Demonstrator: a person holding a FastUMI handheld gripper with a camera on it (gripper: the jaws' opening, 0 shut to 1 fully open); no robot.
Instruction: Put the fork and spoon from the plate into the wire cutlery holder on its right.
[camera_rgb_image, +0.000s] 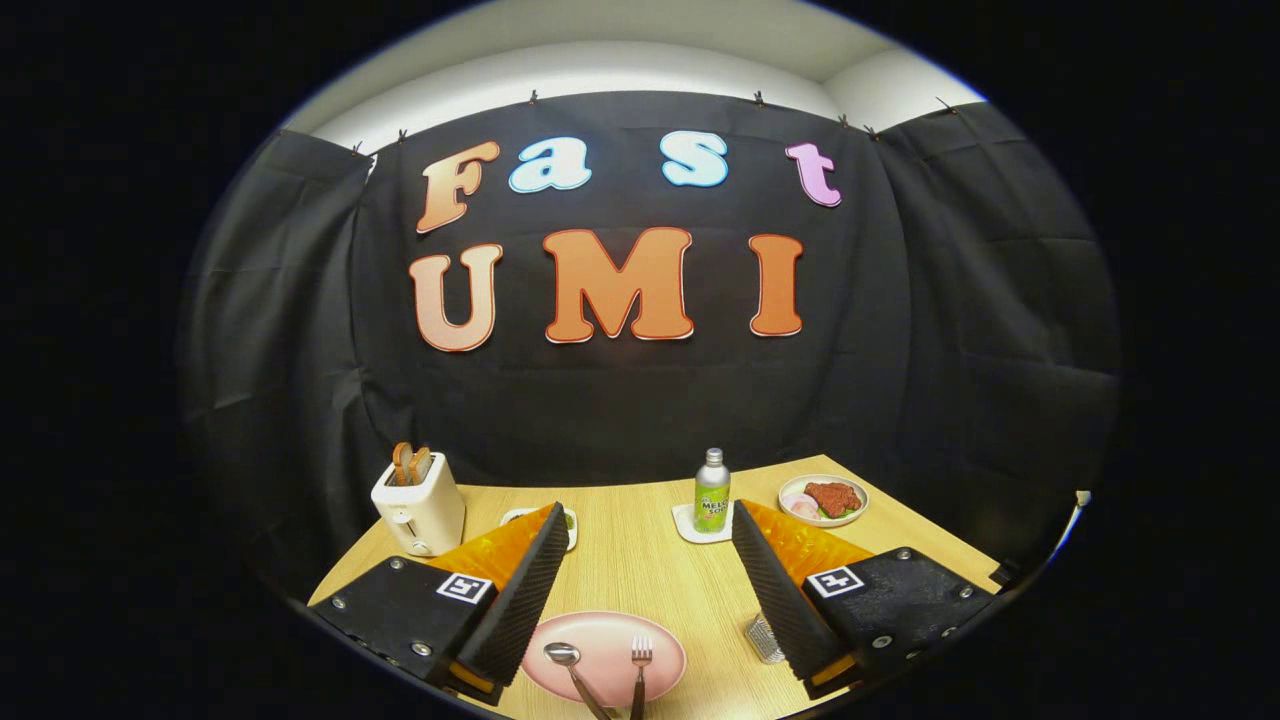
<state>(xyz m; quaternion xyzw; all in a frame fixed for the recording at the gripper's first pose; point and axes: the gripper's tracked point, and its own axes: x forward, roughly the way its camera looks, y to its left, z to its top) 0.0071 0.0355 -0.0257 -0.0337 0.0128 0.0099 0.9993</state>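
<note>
fingers (640, 580) spread wide, holding nothing, hovering over the pink plate (600, 640) at 6 o'clock. spoon (565, 660) and fork (640, 660) lie side by side, wire holder (764, 638) at 3 o'clock, probably lining up the first grab.

Gripper (645, 575): black screwed housings with square markers, orange mounts, black ribbed jaws.
</note>
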